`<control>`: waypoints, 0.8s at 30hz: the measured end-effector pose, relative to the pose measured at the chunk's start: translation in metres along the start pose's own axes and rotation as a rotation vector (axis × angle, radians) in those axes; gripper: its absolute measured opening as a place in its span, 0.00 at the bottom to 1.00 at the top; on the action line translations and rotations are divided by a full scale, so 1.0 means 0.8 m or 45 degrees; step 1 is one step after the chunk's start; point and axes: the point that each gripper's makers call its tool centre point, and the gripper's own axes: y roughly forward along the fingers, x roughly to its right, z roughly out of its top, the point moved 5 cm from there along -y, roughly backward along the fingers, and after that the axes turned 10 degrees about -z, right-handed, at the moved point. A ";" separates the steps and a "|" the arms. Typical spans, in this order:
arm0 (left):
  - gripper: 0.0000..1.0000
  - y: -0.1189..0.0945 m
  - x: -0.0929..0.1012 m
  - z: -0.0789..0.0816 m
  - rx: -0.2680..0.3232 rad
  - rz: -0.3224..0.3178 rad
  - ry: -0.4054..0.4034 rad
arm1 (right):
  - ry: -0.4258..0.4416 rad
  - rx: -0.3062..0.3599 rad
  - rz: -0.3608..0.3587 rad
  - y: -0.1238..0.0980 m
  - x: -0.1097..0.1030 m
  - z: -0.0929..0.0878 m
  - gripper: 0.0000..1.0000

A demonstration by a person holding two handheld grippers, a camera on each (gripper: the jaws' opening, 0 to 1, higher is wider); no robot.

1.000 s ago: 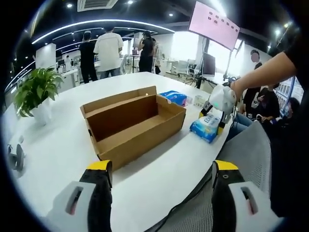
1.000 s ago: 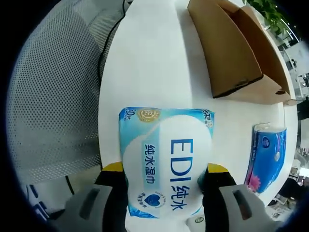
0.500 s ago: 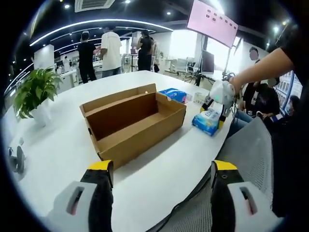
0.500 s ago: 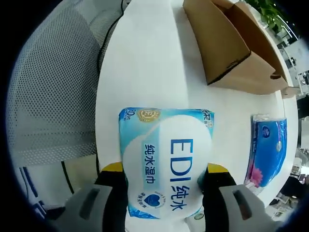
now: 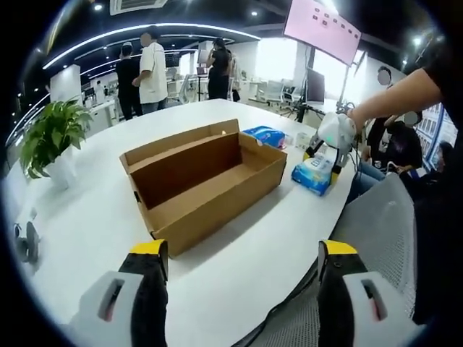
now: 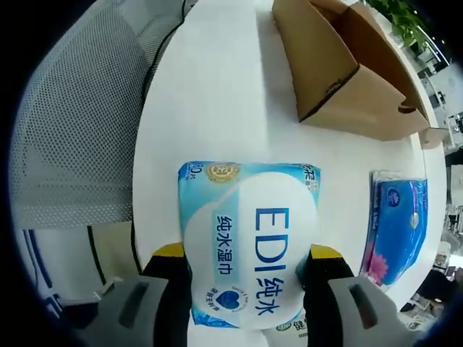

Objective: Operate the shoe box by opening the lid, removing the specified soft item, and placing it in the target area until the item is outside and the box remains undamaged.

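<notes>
In the right gripper view, the right hand-held gripper [image 6: 246, 271] is clamped on a blue-and-white pack of wet wipes [image 6: 249, 242], one yellow-tipped jaw on each side at the lower centre of the frame. The pack's lower edge is hidden between the jaws. Its face reads "EDI" in large letters with Chinese characters beside it; the small print near its top edge is too fine to read. Whether the pack rests on the white counter [image 6: 217, 94] or hangs just above it cannot be told.

At the upper right, the brown shoe box [image 6: 340, 72] is cut off by the frame edge. A blue tissue pack [image 6: 394, 228] lies at the right, apart from the wipes. A grey mesh chair [image 6: 72, 130] fills the left, just past the counter's curved edge.

In the left gripper view, the left hand-held gripper [image 5: 242, 267] stands with jaws wide apart and nothing between them, at the bottom of the frame. The shoe box [image 5: 206, 181] sits open at centre with bare counter [image 5: 87, 217] all around it. The wipes [image 5: 315, 173] are at the right, outside the box near the counter's edge. A potted plant [image 5: 51, 137] stands at the left.
</notes>
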 end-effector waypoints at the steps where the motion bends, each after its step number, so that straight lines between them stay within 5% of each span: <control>1: 0.86 0.001 -0.001 0.000 -0.014 0.003 0.009 | 0.000 0.001 0.000 0.000 0.001 0.000 0.59; 24: 0.81 -0.004 -0.008 -0.009 -0.083 0.041 0.014 | -0.055 0.024 0.013 0.014 0.052 -0.005 0.59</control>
